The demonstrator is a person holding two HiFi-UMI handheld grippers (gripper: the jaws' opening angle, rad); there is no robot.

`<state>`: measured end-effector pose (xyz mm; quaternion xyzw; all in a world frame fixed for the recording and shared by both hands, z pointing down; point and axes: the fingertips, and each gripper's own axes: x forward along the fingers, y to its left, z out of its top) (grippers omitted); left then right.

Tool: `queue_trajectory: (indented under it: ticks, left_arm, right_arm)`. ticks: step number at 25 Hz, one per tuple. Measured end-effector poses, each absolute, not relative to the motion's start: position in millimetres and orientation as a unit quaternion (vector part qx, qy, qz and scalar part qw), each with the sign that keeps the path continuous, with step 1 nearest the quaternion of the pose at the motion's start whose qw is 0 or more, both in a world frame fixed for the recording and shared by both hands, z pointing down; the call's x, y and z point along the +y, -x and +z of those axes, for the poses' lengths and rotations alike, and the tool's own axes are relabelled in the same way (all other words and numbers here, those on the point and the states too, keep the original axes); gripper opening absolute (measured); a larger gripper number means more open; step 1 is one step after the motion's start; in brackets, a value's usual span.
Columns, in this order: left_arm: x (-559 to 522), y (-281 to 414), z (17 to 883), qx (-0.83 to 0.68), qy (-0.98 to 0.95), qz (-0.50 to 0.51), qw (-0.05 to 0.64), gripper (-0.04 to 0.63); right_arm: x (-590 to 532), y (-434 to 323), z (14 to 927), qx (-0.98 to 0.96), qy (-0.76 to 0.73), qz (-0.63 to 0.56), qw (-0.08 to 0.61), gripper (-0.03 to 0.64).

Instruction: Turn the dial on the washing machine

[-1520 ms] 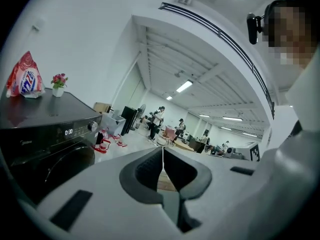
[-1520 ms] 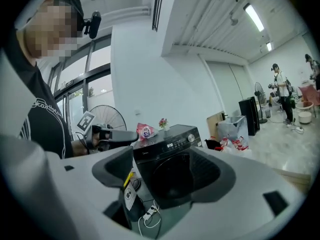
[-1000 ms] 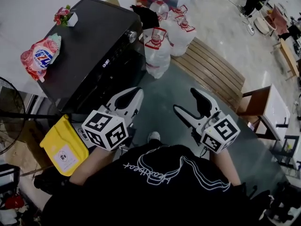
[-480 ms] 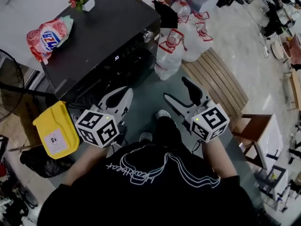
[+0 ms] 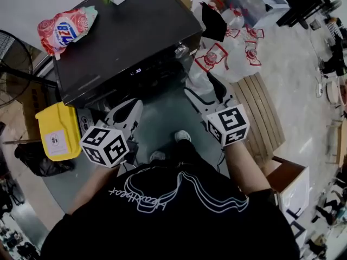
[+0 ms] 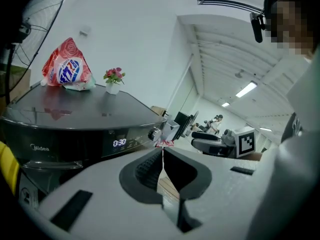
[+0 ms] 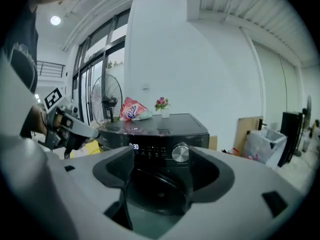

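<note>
At six o'clock, my black tee [image 5: 179,221] shows white script. My pale grey left gripper [image 5: 134,106] and right gripper [image 5: 199,85] carry black-and-white marker cubes [image 5: 104,145].

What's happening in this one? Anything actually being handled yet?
A person stands facing a black front-loading washing machine, with a hand-held gripper in each hand. The right hand-held gripper is open and lined up with the round silver dial on the control panel, but it is short of the dial and not touching it. The left hand-held gripper is shut on nothing and held off to the side. The dial has not been gripped yet.
</note>
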<state>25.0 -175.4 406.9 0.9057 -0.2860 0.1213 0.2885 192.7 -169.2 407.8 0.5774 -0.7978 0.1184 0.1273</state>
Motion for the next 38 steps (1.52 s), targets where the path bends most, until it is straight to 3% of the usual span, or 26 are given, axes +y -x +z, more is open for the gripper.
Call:
queue_trajectory:
  ticks: [17,38]
  left_arm:
    - [-199.9,-9.7,396.2,-0.425,-0.863,0.098,0.255,0.011]
    - [-189.5,21.7,430.2,-0.498,-0.812,0.087,0.293,0.011]
  right_arm:
    - [-279.2,-212.1,478.5,-0.813,-0.541,0.067,0.207,0.325]
    - [-310.5,-208.2,505.8,-0.794,-0.566,0.015,0.221,0.278]
